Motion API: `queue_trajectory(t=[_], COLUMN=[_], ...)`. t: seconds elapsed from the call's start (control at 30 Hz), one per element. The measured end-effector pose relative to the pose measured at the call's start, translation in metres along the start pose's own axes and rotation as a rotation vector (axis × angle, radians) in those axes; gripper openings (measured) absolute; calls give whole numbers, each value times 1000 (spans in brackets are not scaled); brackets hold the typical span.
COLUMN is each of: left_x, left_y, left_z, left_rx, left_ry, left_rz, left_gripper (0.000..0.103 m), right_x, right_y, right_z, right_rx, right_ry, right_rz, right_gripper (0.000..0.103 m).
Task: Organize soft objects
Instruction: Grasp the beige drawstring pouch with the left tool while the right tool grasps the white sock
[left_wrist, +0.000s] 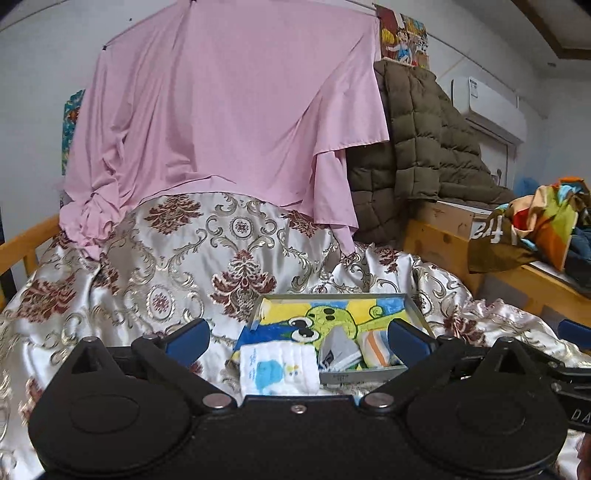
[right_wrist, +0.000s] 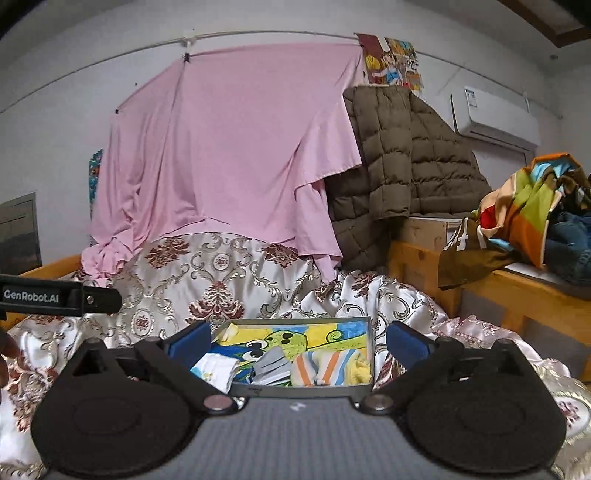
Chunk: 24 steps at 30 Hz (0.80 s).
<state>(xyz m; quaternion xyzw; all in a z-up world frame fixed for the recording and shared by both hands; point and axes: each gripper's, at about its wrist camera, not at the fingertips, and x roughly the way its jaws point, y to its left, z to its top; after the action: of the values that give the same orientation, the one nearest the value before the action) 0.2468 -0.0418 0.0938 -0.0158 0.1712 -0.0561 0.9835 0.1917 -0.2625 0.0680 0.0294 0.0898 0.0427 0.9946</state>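
Two grippers up, both spread wide w/ nothing between the pads. My left gripper (left_wrist: 297, 338) hangs over the near edge of the grey tray (left_wrist: 417, 314), blue pads well apart; my right gripper (right_wrist: 297, 341) frames the same tray (right_wrist: 369, 332) from a bit further right, also wide open & empty.

Tray sits on the satin bedspread (left_wrist: 147, 280) w/ the floral pattern. Inside it, lying flat, is the frog-print towel (left_wrist: 325, 317), yellow/blue/green; its near left corner spills over the tray's left rim. The white baby cloth (left_wrist: 279, 369) w/ a blue print sits at the tray's near left corner, hanging over the front rim onto the bedspread. Right wrist view shows it too (right_wrist: 216, 369), half in, half over the edge. Just beside it, on the towel, is a small grey folded piece (left_wrist: 340, 350), then an orange-striped cloth (left_wrist: 376, 350) at the near right corner. From the right wrist I also see a yellow bit (right_wrist: 360, 371) touching the striped cloth (right_wrist: 321, 369), against the tray's right wall.

Behind: pink sheet (left_wrist: 229, 118) draped from a line, olive quilted coat (left_wrist: 424, 147) to its right, multicolour clothes pile (left_wrist: 543, 218) on the wooden shelf (left_wrist: 443, 251), AC unit (left_wrist: 487, 103) on the wall.
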Motion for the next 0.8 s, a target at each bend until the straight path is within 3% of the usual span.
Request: queue_trajectory(t=[0.27,0.57,0.8], left_x=[-49,-78,-85], left_y=[27,54,72], left_z=[-37,-77,-101], left_rx=[-1,-10,-14], left_ry=[27,103,208], left_rz=[-10,1,-12], left_gripper=[102,102,102], right_x=[-41,-69,-76], right_y=[15,29,42], right_z=[-19,-34,-55], right_rx=[0,-10,-34], right_ry=[29,67,179], right_rz=[26,64,112], right_gripper=[103,103,103])
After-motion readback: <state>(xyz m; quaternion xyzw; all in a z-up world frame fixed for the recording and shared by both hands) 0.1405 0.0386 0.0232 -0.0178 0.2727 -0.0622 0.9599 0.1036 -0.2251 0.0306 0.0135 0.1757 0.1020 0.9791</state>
